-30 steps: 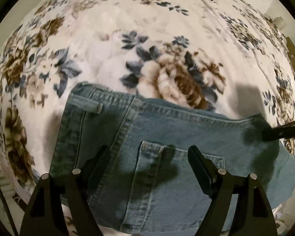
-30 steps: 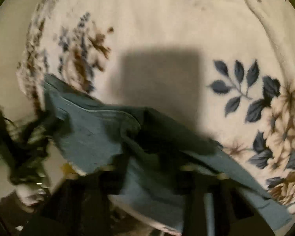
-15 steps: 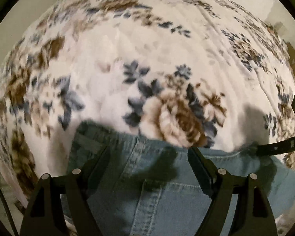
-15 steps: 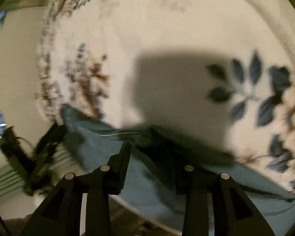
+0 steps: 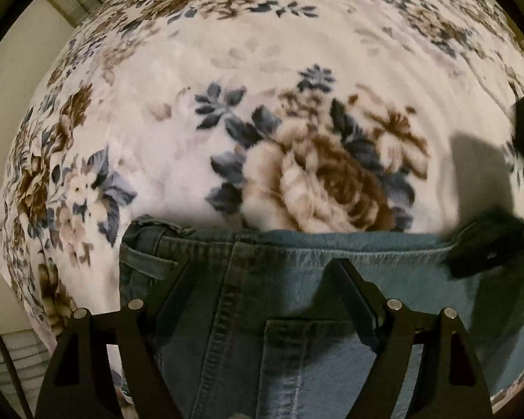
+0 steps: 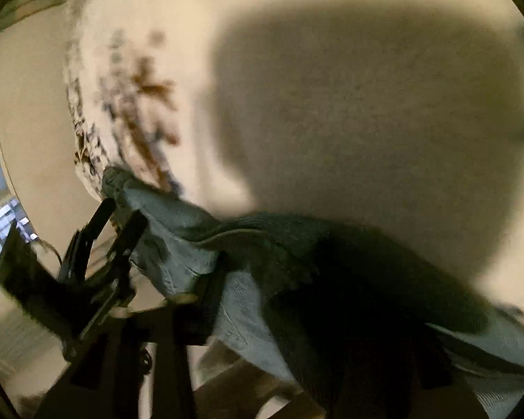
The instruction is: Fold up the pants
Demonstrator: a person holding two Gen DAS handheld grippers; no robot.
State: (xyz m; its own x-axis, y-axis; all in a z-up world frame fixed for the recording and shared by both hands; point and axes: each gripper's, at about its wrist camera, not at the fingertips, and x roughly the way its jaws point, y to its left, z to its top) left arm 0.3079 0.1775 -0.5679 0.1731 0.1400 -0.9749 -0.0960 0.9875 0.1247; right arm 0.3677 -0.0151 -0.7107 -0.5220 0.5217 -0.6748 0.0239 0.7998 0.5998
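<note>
- Left wrist view: the blue denim jeans (image 5: 297,300) are lying at the near edge of the floral fleece blanket (image 5: 262,104), waistband end toward the left, with a belt loop (image 5: 146,256) and a back pocket (image 5: 307,352) facing up
- The left gripper (image 5: 258,279) is hanging over the seat of the jeans with its jaws standing wide and nothing between them; no fabric is being pinched here
- At the right edge of this view the right gripper (image 5: 485,248) is reaching onto the far edge of the denim, dark and blurred
- Right wrist view: the picture is dim and smeared, and a heavy shadow is covering much of the blanket (image 6: 332,104)
- The jeans (image 6: 248,300) are bunching into a ridge right in front of the right gripper (image 6: 283,314); its jaws are narrow and closing, cloth is sitting between them, but whether the pads are already pressing I cannot tell
- The left gripper (image 6: 118,216) is showing at the left, beside the waistband corner (image 6: 113,179)
- Judgement on the step: this looks like taking hold of the far edge for the next fold, so the right jaws should be catching every layer of the edge, not only the top one
- The left gripper would do well by coming down on the waistband edge at matching depth, so both ends are lifting level
- Keeping the lift low and the cloth taut between the two grips should be stopping the ridge from turning into a crease
</note>
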